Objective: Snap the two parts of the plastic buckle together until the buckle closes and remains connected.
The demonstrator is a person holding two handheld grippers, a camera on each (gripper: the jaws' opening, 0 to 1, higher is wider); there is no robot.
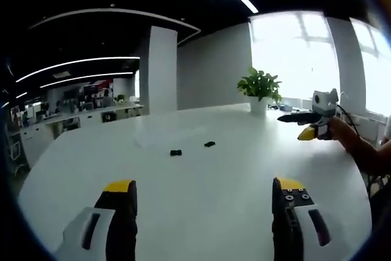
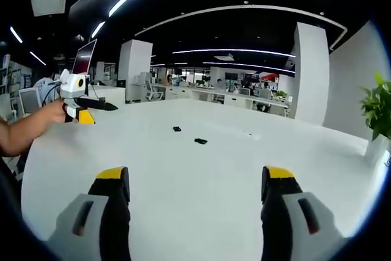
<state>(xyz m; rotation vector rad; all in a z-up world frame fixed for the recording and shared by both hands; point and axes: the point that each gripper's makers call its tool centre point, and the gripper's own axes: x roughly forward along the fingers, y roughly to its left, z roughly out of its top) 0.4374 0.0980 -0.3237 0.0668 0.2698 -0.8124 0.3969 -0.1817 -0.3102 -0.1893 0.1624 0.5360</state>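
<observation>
Two small black buckle parts lie apart on the white table (image 1: 201,187). In the left gripper view they are the left part (image 1: 176,152) and the right part (image 1: 209,144). In the right gripper view one part (image 2: 176,129) lies farther off and the other part (image 2: 200,141) nearer. My left gripper (image 1: 204,195) stands open well short of them, nothing between its jaws; it also appears at the left in the right gripper view (image 2: 91,109), held by a hand. My right gripper (image 2: 194,184) is open and empty, and also appears at the right in the left gripper view (image 1: 302,125).
A potted green plant (image 1: 259,88) stands at the table's far side near bright windows. A white pillar (image 1: 160,68) and office desks (image 1: 73,120) lie beyond the table. A person's forearm (image 2: 27,129) reaches in from the left.
</observation>
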